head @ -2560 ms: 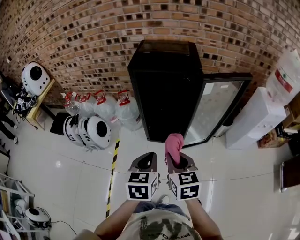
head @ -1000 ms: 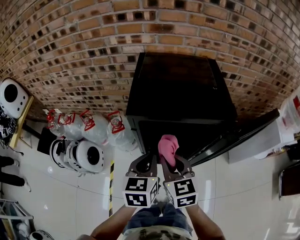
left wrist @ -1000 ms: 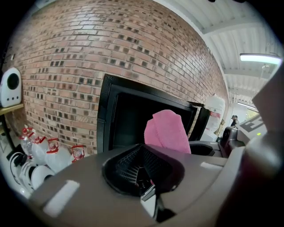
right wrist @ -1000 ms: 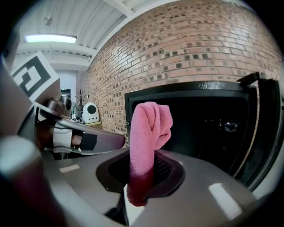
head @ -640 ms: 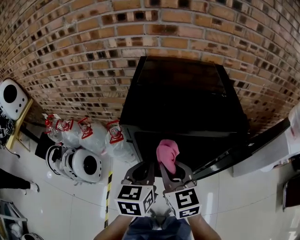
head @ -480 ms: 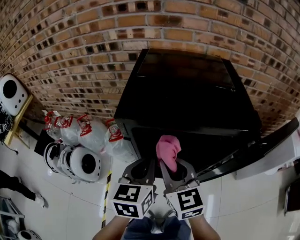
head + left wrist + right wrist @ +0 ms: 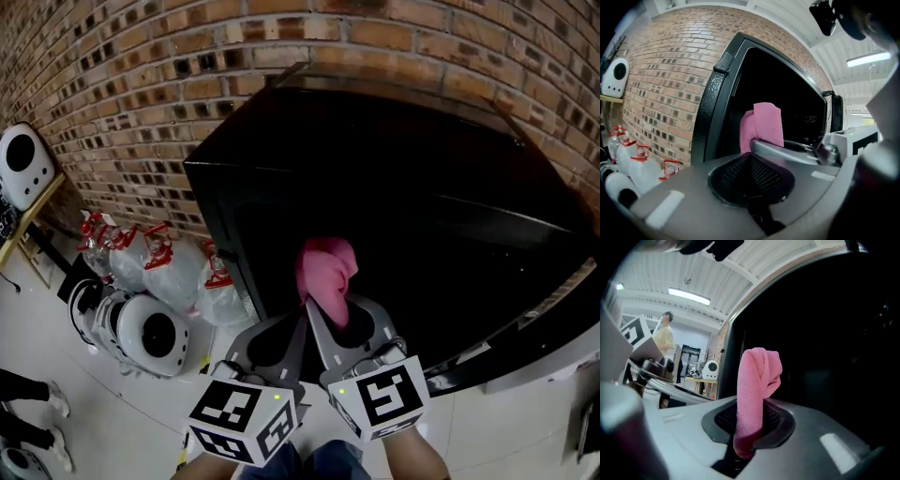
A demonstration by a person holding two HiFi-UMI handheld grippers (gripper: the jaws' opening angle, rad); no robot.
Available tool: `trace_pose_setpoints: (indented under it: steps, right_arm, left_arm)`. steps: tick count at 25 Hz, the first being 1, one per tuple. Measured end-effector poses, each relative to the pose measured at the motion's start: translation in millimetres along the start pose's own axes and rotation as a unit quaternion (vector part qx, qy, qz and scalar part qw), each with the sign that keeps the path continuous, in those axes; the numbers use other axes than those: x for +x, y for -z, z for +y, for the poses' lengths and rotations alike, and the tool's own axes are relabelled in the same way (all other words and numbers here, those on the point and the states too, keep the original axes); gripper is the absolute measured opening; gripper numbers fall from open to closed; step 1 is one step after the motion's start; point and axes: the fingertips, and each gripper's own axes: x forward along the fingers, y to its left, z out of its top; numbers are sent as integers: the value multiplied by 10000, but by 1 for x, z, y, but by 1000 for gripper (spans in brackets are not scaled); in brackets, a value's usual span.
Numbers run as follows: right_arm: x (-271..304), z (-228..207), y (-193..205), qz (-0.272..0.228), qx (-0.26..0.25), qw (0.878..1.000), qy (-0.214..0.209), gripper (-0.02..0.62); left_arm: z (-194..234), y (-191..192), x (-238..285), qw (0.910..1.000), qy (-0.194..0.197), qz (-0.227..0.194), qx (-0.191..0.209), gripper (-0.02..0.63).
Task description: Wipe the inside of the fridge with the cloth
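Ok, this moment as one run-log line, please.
right claw: shut on pink cloth | left claw: shut, empty | fridge: door open | cloth at opening, no contact seen

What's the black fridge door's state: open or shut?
Open. The black fridge shows its dark cavity behind the pink cloth; door swung out rightward.

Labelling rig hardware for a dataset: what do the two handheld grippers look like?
Both are grey plastic: left gripper and right gripper each taper to a pointed claw lined with black mesh, carry a white cube of black square markers, and trail thin black cables.
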Motion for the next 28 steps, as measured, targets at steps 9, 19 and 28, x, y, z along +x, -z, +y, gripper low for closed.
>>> trace_pose_setpoints:
  steps: [9, 19, 28]
  right_arm:
    - [19, -17, 10, -793, -443, 9952, -366, 60]
    - [48, -31, 11, -1176, -749, 9894, -393, 60]
    - [105, -96, 17, -1087, -536, 9924, 195, 60]
  left_arm:
    - [2, 11, 14, 9939, 240, -914, 564, 12]
    - [11, 24, 19, 9845, 223, -1511, 863, 12]
    - [0, 17, 27, 9823, 216, -1588, 967, 14]
